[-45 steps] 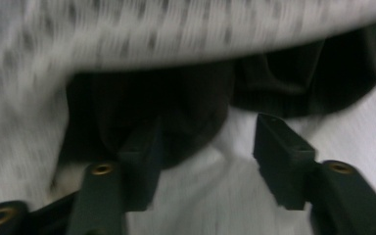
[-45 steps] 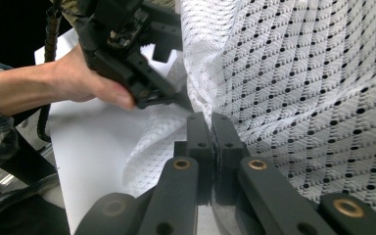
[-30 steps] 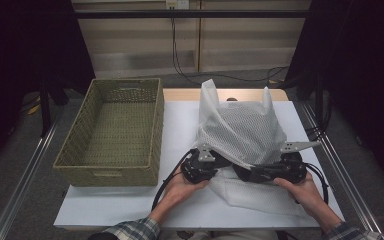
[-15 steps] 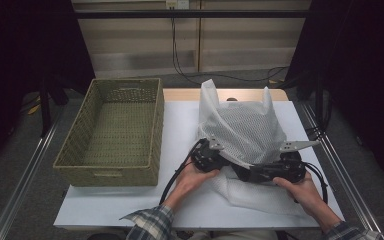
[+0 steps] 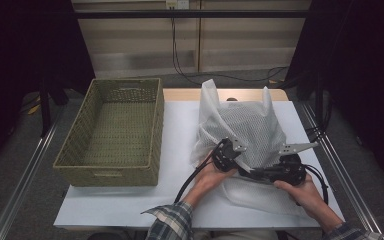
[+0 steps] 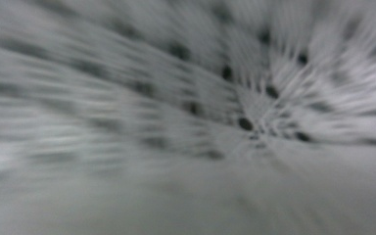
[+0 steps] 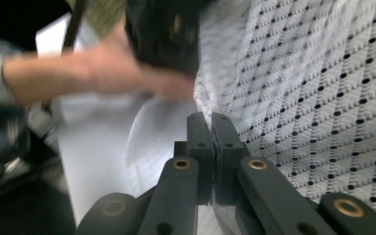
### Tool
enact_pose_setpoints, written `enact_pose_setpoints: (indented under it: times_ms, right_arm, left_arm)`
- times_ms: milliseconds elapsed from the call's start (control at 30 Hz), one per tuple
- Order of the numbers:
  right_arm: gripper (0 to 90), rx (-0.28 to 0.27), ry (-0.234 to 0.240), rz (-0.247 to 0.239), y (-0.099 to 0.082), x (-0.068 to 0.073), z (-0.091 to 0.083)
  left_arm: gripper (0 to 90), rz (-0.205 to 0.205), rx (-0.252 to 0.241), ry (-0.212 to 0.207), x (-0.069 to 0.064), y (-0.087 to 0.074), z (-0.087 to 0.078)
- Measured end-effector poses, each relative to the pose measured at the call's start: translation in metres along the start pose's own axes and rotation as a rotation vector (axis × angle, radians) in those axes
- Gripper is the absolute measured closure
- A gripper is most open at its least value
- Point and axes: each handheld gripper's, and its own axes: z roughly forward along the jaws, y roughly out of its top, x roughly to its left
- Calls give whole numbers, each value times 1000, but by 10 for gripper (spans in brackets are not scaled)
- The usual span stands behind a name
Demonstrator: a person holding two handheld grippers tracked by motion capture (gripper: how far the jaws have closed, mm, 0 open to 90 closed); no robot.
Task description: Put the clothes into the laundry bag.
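A white mesh bag [image 5: 245, 125] stands bunched up on the white table [image 5: 130, 205], and its lower part lies flat toward the front edge. My right gripper [image 5: 256, 172] points left at the bag's lower edge. In the right gripper view its jaws [image 7: 211, 122] are pressed together on a fold of the mesh [image 7: 323, 98]. My left gripper [image 5: 225, 156] is pushed nose-first against the bag close beside it. Its jaws have just been closing, but they are hidden and its own view gives blurred mesh [image 6: 186, 98], so what lies between them I cannot tell.
An empty woven green basket [image 5: 110, 165] stands on the left part of the table. Black cables trail from both grippers across the front of the table. Metal rails run along both sides, with a wooden shelf wall at the back.
My left hand and gripper slid to the right along the bag's lower edge, closer to the right gripper. The right gripper kept still with the mesh in it.
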Motion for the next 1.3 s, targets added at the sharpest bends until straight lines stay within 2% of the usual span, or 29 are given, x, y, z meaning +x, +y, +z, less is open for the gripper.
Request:
enact_pose_setpoints:
  times_ms: [33, 67, 100, 133, 200, 233, 300, 333, 367, 400, 433, 467, 500, 567, 600, 633, 667, 700, 733, 833, 867, 900, 933, 1000, 1067, 1100, 1167, 1233, 1300]
  right_arm:
    - [888, 23, 8, -6, -2, 0, 2]
    - [888, 41, 16, -7, -5, 1, 5]
    - [888, 61, 24, -5, -8, 2, 8]
    - [888, 77, 28, -12, -9, 3, 11]
    - [888, 85, 27, -13, -9, 6, 14]
    - [888, 87, 26, -19, -9, 6, 15]
    - [888, 90, 19, -13, -10, 4, 15]
    - [888, 90, 15, -15, -10, 2, 16]
    - [887, 91, 9, -11, -9, 1, 16]
    - [888, 96, 2, -10, -9, 0, 17]
    - [888, 103, -3, -14, -9, -1, 18]
    - [888, 120, -18, -13, -10, -1, 19]
    - [888, 129, -28, -8, -11, -1, 20]
    - [888, 134, -25, -11, -12, -2, 21]
    - [888, 135, -24, -14, -12, -2, 22]
    - [888, 137, -26, -12, -12, -2, 22]
    - [887, 136, -31, -13, -12, -3, 22]
    - [887, 141, -34, -13, -13, -3, 23]
    - [887, 139, -42, -13, -13, -4, 24]
    - [886, 129, -52, -14, -13, -4, 24]
    - [887, 126, -52, -17, -13, -5, 23]
    - [886, 123, -53, -13, -13, -5, 22]
    - [887, 120, -52, -11, -13, -5, 22]
    - [886, 117, -47, -13, -14, -5, 21]
    - [886, 114, -36, -16, -15, -1, 18]
    - [887, 105, -33, -26, -15, 0, 16]
    - [887, 113, -22, -24, -16, 3, 14]
    - [887, 129, -11, -22, -18, 7, 12]
    - [887, 146, 23, -32, -22, 12, 13]
  left_arm:
    - [733, 14, 7, 7, 1, -3, -3]
    - [732, 19, 13, -5, 4, -7, -7]
    - [723, 5, 8, -18, 6, -12, -11]
    - [703, -11, 13, -61, 10, -19, -19]
    - [676, -13, 5, -59, 9, -26, -29]
    - [661, -17, -17, -70, 8, -30, -34]
    - [578, 6, -20, -81, 6, -35, -45]
    - [501, 16, -16, -91, 5, -38, -46]
    - [427, 29, 25, -74, 5, -40, -46]
    - [392, 17, 22, -61, 5, -44, -45]
    - [391, -23, 3, -66, 6, -47, -45]
    - [392, -31, 16, -62, 8, -49, -47]
    - [436, -32, 31, -71, 10, -50, -51]
    - [594, -41, 10, -83, 10, -55, -55]
    - [687, -25, 26, -86, 10, -57, -59]
    - [775, -26, 22, -92, 9, -59, -61]
    - [825, -41, 28, -93, 8, -60, -64]
    - [864, -34, 50, -111, 8, -61, -68]
    - [876, -22, 61, -144, 8, -61, -72]
    - [884, -11, 34, -197, -6, -64, -88]
    - [884, -19, 16, -199, -13, -65, -93]
    - [885, 4, 27, -209, -16, -67, -99]
    - [886, 10, 28, -219, -19, -70, -104]
    - [888, -20, 11, -246, -25, -78, -111]
    - [887, -19, 32, -262, -27, -84, -119]
    - [885, -28, 28, -261, -28, -86, -123]
    - [844, -55, -39, -265, -25, -89, -131]
    - [780, -79, -95, -231, -19, -85, -138]
    - [715, -97, -143, -184, -12, -80, -139]
